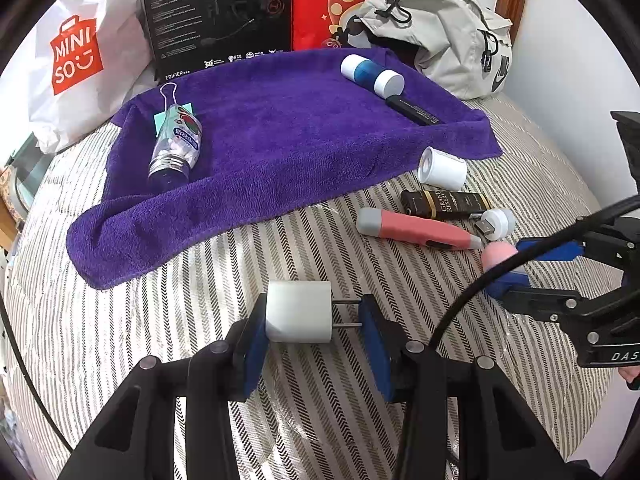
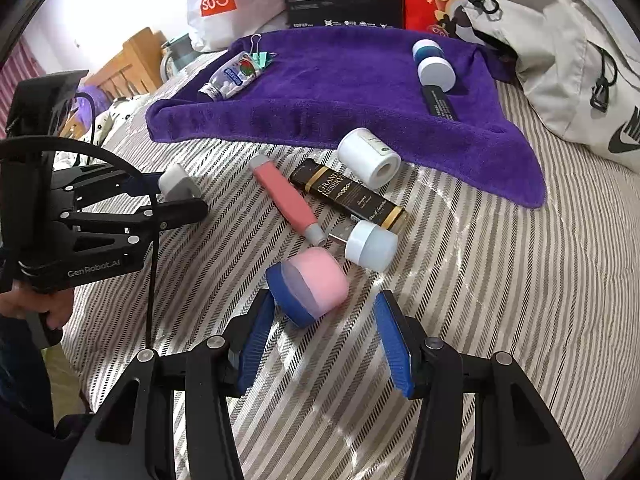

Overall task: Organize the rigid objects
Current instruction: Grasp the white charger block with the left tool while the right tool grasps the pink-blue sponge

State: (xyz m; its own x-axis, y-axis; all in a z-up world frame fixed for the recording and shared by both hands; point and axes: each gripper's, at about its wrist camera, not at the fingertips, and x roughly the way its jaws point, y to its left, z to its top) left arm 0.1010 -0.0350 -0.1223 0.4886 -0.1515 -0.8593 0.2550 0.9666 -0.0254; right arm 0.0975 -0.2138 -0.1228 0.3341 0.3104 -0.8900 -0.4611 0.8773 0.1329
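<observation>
- Our left gripper (image 1: 312, 316) clamps the white charger plug (image 1: 298, 312) end to end, prongs against one pad, above the near striped bedding (image 1: 200, 280).
- Light, rigid, slippery; we'd grip its flat sides.
- Our right gripper (image 2: 320, 328) gapes around the pink-and-blue puff (image 2: 308, 288), not clamped.

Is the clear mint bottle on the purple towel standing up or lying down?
Lying down. The mint bottle rests on its side on the purple towel, silver cap toward the camera, against a binder clip.

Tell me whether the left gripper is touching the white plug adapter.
Touching: the left wrist view shows the left gripper clamping the white plug adapter, one pad against its body.
</observation>
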